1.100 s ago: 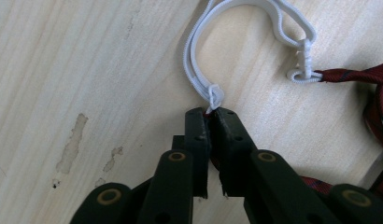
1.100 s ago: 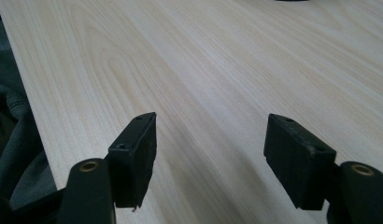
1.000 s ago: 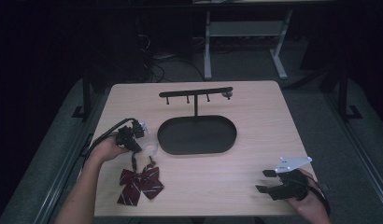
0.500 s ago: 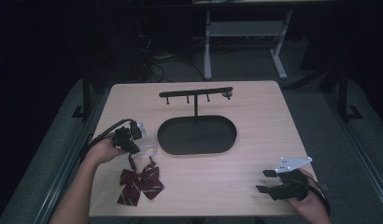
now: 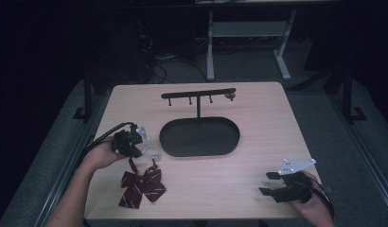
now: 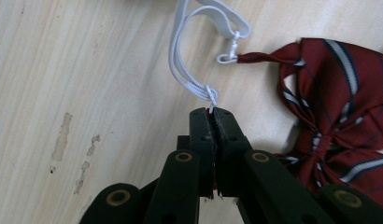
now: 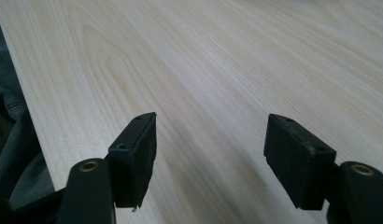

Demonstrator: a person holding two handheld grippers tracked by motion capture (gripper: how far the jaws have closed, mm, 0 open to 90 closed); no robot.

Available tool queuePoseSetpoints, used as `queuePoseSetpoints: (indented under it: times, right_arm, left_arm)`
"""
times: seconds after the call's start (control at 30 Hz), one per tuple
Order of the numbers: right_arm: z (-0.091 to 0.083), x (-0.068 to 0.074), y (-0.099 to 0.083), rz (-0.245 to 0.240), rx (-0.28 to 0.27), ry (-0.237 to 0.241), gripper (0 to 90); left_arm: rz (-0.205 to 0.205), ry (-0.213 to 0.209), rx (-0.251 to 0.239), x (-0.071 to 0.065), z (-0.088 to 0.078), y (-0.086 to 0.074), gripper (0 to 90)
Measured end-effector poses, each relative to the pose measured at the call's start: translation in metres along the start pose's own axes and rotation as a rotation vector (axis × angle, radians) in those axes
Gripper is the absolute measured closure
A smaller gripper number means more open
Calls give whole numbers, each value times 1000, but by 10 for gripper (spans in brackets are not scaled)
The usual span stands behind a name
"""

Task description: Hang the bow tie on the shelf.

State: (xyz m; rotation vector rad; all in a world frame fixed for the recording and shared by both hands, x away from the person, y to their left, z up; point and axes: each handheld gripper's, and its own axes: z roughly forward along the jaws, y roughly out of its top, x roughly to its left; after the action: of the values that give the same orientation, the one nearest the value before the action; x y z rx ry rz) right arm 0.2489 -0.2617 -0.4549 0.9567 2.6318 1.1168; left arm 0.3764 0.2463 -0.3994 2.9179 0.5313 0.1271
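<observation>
Unmarked striped bow tie [image 6: 334, 116], no readable writing.

No legible text, label, brand, number or sign appears in any of the three views. The wooden table [image 5: 258, 156], the black oval tray [image 5: 200, 138] and the striped bow tie [image 6: 339, 121] carry no readable marking.
</observation>
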Motion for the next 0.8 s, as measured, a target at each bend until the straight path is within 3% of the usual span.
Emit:
queuePoseSetpoints:
  times: [0.8]
  right_arm:
    - [-1, -1, 0, 3, -2, -2, 340]
  left_arm:
    - [125, 35, 11, -25, -40, 15, 874]
